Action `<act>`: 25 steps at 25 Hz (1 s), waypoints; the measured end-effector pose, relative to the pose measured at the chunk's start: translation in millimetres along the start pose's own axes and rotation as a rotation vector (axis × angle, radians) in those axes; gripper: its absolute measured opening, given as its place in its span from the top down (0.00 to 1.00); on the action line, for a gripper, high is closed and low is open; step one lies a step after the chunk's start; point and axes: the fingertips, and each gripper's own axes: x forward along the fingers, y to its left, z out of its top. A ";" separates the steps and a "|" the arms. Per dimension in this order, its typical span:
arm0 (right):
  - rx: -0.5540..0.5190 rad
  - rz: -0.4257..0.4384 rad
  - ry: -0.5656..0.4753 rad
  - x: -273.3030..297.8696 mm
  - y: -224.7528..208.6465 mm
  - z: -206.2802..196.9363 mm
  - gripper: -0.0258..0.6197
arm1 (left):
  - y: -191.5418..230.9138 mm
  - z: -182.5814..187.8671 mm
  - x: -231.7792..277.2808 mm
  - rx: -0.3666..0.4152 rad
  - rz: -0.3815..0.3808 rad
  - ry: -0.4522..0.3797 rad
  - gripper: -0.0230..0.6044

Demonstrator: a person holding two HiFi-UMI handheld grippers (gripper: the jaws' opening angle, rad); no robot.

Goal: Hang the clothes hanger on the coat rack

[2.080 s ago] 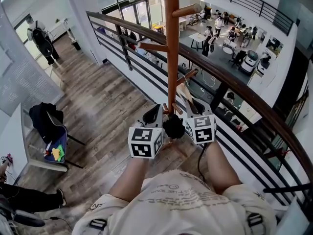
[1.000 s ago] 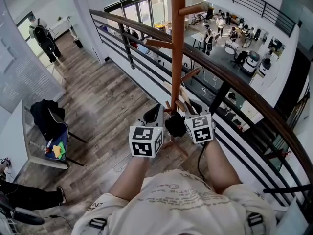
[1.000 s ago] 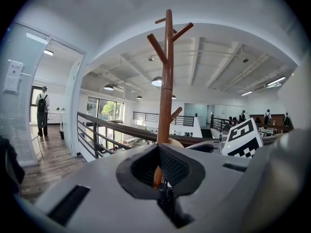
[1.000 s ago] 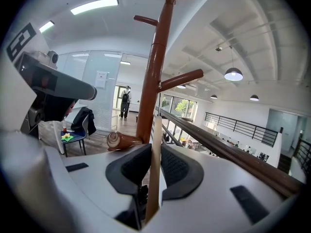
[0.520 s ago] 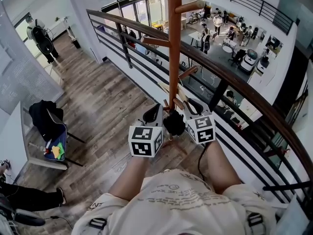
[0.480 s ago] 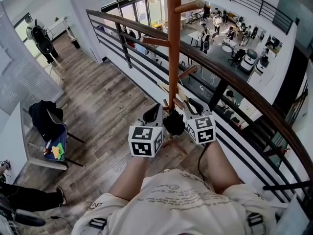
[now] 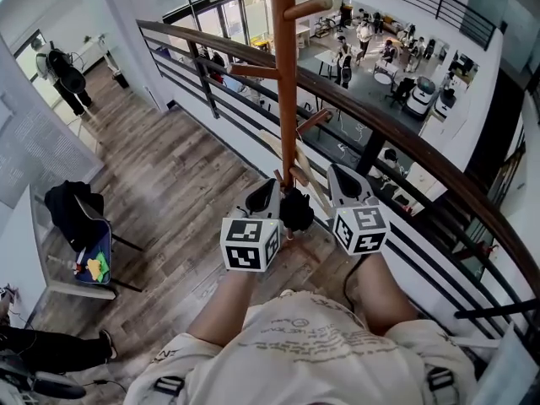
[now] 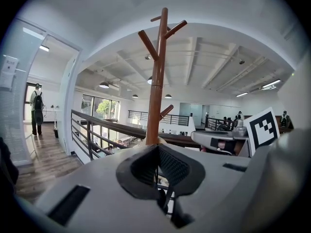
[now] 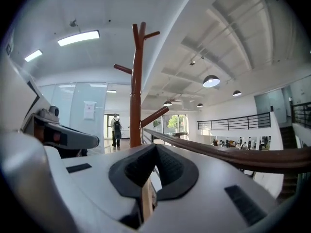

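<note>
Your right gripper [image 9: 155, 149] has its jaws pressed onto a pale wooden strip of the clothes hanger [image 9: 146, 200], which stands edge-on between the pads and runs down out of that view. That pinch on the wood probably leaves the hook end free to go over a peg. In the head view the hanger [image 7: 314, 191] slants up from the right gripper [image 7: 340, 180] toward the pole of the coat rack [image 7: 283, 74] and sits low, just to the pole's right and below the short peg [image 7: 314, 121] on that side. Your left gripper [image 8: 156, 147] has its pads together at the tip. A thin dark line shows in the gap beneath them, and I cannot tell whether it is part of the hanger. It hovers just left of the pole, likely as a steadying partner. The hanger is not yet on any peg, and the balcony railing [image 7: 396, 137] runs close behind the pole.
</note>
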 end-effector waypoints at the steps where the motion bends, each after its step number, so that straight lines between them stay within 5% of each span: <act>1: 0.007 -0.018 -0.005 -4.3 -3.3 2.1 0.96 | -2.7 -0.1 1.4 0.001 -0.007 0.000 0.96; 10: 0.022 -0.164 -0.022 -45.9 -27.5 3.0 0.96 | -29.9 3.9 14.8 0.010 -0.076 -0.022 0.96; 25: 0.041 -0.196 0.024 -73.5 -38.0 -19.0 0.96 | -61.4 1.0 28.6 0.031 -0.152 -0.013 0.96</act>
